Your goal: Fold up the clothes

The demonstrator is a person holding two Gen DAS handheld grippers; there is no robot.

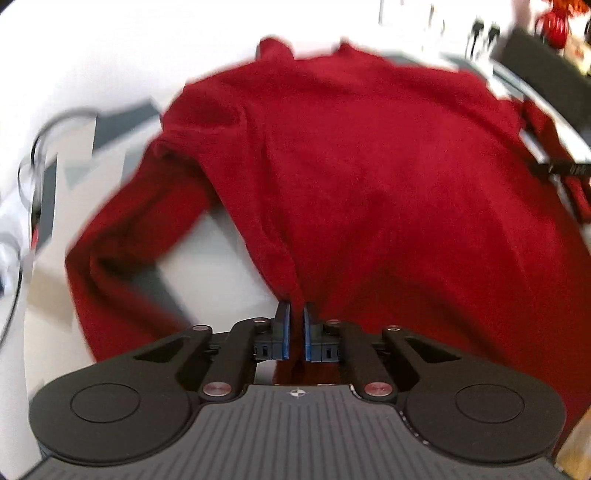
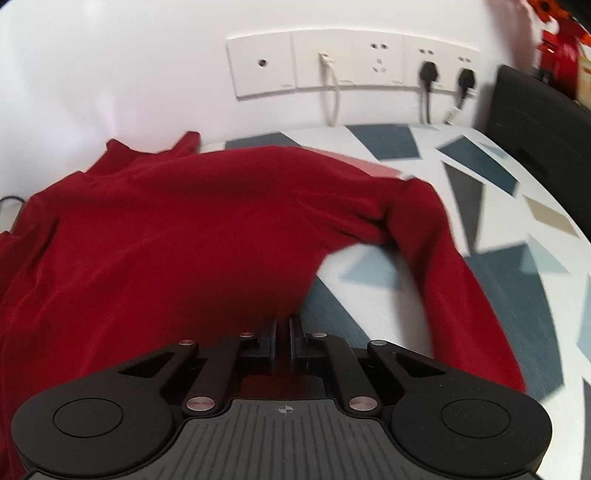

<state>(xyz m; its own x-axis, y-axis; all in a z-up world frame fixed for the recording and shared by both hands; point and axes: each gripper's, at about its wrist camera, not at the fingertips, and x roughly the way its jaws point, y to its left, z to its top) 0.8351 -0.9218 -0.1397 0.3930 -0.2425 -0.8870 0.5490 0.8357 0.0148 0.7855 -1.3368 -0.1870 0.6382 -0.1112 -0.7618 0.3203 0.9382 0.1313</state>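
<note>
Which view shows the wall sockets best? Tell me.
The right wrist view. The wall sockets sit sharp and whole above the table, with two black plugs and a white cable in them. The left wrist view shows only a blurred, washed-out strip of them at its top right edge.

The garment (image 2: 166, 240) lies spread on the table (image 2: 517, 295), with its collar end toward the wall (image 2: 110, 74) behind. One sleeve (image 2: 443, 277) runs down its right side, the other sleeve (image 1: 129, 240) down its left side. The socket panel (image 2: 351, 62) is on the wall behind the table, with two plugs (image 2: 430, 70) in it.
</note>
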